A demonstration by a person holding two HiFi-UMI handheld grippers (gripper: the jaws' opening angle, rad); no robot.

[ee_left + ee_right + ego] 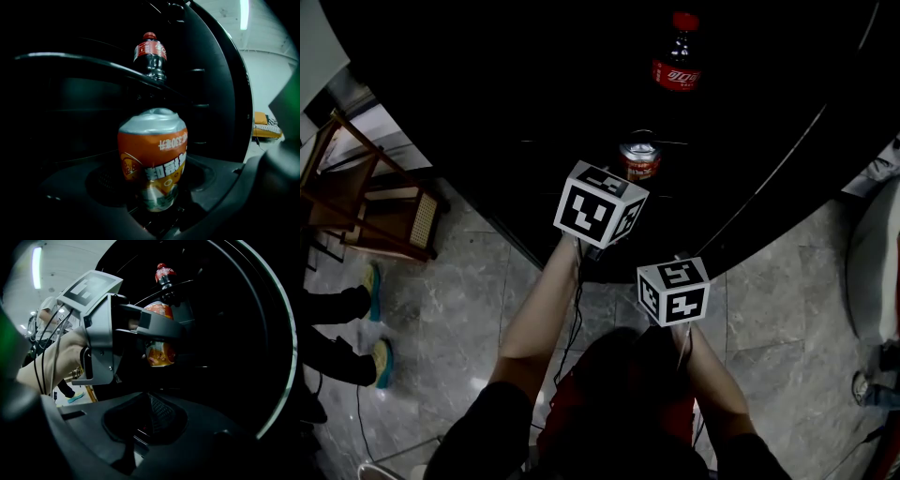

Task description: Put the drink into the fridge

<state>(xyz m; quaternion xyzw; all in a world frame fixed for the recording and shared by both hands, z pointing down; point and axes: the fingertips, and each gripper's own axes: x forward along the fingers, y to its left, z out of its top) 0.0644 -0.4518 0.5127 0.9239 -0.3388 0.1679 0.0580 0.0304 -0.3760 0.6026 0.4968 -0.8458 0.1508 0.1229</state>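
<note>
An orange drink can [153,157] with a silver end is clamped low down between the jaws of my left gripper [157,211]. In the head view the can [639,159] is held over a big black surface [487,112], just ahead of the left gripper [628,183]. A cola bottle [677,58] with a red cap and label stands farther back; it also shows behind the can [151,54]. My right gripper [149,420] sits lower right [675,267], shut and holding nothing. It looks at the left gripper [105,329] and the can [159,341].
The black surface has a curved edge [750,206] above a grey stone-tile floor [787,309]. A wooden chair [384,202] stands at the left. Another person's feet in teal shoes [375,281] are at the far left.
</note>
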